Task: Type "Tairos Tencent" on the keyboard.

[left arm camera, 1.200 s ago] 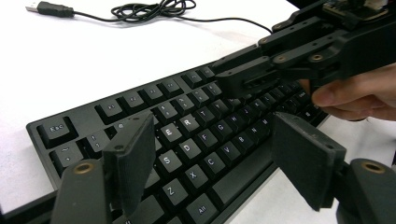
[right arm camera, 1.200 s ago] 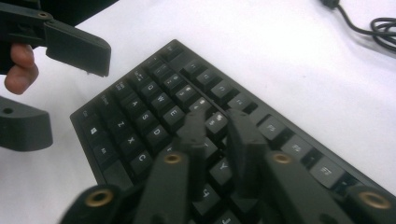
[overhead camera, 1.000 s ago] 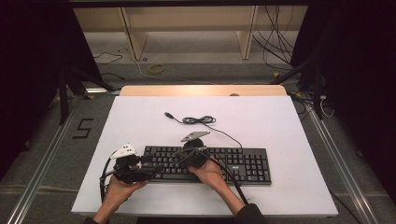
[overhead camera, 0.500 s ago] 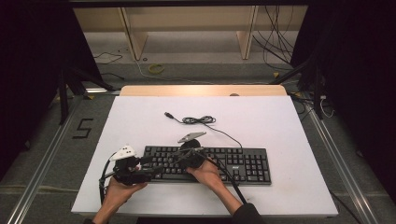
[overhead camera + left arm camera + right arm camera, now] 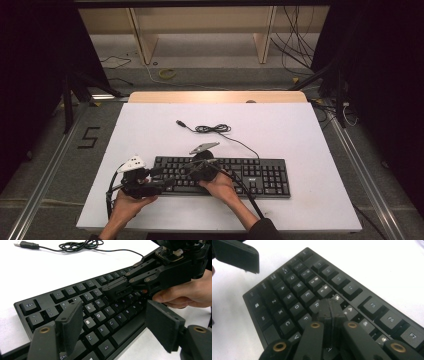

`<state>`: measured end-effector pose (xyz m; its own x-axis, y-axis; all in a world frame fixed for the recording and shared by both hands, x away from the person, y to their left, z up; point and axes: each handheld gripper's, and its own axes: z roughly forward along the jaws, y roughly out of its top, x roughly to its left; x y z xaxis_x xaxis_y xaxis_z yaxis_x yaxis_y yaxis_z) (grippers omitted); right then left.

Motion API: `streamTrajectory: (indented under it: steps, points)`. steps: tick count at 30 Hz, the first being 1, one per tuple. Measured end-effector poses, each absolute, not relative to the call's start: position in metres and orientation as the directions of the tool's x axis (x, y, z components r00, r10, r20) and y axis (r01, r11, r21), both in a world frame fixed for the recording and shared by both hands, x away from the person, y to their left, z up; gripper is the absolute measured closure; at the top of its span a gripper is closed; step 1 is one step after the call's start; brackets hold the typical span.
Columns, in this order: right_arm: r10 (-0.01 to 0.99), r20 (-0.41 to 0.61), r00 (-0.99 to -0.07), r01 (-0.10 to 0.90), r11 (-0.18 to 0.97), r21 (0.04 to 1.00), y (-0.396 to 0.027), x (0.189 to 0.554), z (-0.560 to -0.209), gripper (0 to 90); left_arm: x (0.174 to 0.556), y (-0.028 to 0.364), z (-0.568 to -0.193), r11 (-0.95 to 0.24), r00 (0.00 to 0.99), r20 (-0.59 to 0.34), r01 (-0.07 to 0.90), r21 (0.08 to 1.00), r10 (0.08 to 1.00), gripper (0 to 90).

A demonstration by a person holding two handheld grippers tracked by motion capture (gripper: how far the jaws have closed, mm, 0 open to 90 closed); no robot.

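- High view looks forward and down from above the person's side, taking in the whole table.
- Left gripper view sits low and close, facing across the keyboard.
- Right gripper view looks down closely; both share the keyboard's left keys.

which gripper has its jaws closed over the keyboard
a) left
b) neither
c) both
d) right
d: the right gripper has its jaws pressed together above the keyboard near the R key, while the left gripper has its jaws wide apart.
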<state>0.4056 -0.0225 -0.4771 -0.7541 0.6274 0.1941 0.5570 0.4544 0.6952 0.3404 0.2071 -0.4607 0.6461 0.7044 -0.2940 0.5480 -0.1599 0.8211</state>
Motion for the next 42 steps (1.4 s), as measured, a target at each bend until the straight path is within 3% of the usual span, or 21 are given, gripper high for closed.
streamTrajectory:
  steps: [9,24,42]
  points:
    - [0.635,0.165,-0.754,0.547,0.469,0.694,-0.02,0.403,-0.479,90.0,0.341,0.208,-0.461,-0.161,0.645,-0.293,0.549,0.82,0.706,30.3]
    - [0.637,0.244,-0.731,0.564,0.363,0.742,-0.045,0.4,-0.465,82.4,0.341,0.209,-0.461,-0.149,0.641,-0.299,0.548,0.823,0.707,30.2]
    - [0.652,0.28,-0.705,0.556,0.264,0.788,-0.115,0.383,-0.447,60.3,0.341,0.209,-0.459,-0.138,0.644,-0.308,0.546,0.827,0.701,29.6]
